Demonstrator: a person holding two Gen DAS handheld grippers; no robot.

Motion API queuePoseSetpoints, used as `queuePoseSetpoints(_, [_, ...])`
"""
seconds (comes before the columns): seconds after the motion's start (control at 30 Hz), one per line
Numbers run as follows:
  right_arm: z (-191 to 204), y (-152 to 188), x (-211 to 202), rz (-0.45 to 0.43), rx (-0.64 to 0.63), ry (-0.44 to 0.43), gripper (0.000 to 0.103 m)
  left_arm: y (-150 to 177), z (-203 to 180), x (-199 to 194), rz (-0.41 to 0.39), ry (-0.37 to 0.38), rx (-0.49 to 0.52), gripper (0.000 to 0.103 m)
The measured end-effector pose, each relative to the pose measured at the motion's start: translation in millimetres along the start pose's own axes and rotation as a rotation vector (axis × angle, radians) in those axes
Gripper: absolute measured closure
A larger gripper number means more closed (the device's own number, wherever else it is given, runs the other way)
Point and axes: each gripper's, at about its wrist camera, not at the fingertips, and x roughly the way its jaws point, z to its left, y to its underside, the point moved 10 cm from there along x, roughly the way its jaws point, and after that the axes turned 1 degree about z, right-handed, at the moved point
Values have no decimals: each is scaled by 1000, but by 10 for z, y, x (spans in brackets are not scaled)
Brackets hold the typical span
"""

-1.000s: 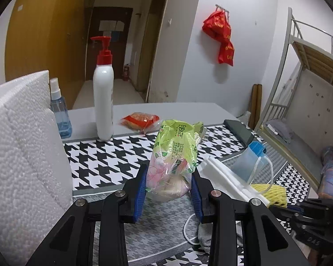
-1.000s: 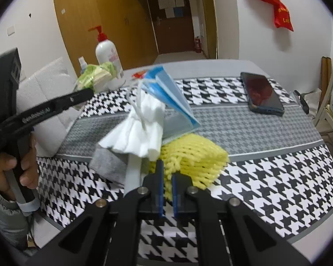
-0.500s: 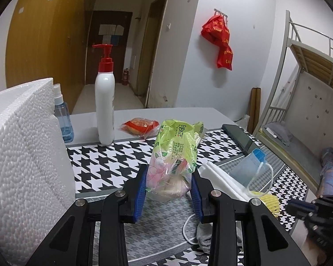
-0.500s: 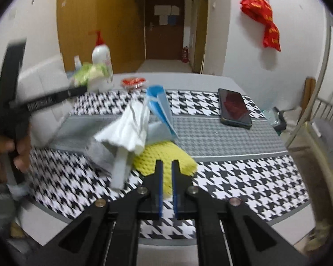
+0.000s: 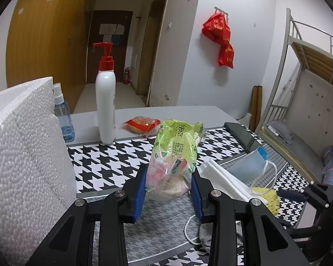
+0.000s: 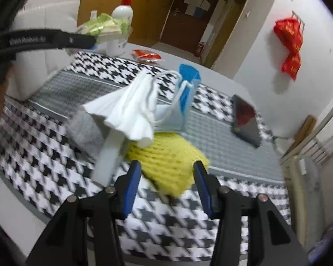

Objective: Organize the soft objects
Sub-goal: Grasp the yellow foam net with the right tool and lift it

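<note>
Your left gripper (image 5: 169,191) clamps the green snack bag (image 5: 174,161).
Your right gripper (image 6: 167,185) has just been opening, jaws empty above the blurred yellow foam net (image 6: 168,161).

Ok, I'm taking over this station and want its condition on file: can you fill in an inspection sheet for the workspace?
Surface: table under a black-and-white houndstooth cloth with grey bands.
Job's things: green-and-pink plastic packet; yellow foam net sleeve with white folded masks and a blue face mask piled partly on it.
Clutter: white pump bottle with red pump, blue spray bottle, red snack packet, black phone, white polystyrene block.
Grippers: left gripper shut on the packet; right gripper has just been opening, jaws apart before the sleeve, pressing nothing.
Cables: nothing seen.
Surroundings: red bags hung on the wall, metal bunk bed, wooden wardrobe, doors.
</note>
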Motion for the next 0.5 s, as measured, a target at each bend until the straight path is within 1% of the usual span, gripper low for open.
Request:
queuePoseSetpoints(0.03, [4, -5, 4, 2, -30, 14, 50, -1, -1, -1, 1, 4, -1, 66])
queuePoseSetpoints(0.17, [62, -5, -27, -2, -116, 18, 50, 0, -3, -6, 0, 7, -4, 66])
queuePoseSetpoints(0.33, [104, 1, 161, 32, -125, -56, 50, 3, -15, -5, 1, 5, -2, 66])
queuePoseSetpoints(0.4, [128, 19, 194, 43, -135, -73, 50, 5, -14, -7, 4, 5, -1, 66])
queuePoseSetpoints(0.5, [142, 14, 230, 51, -139, -125, 50, 7, -19, -15, 6, 5, -2, 66])
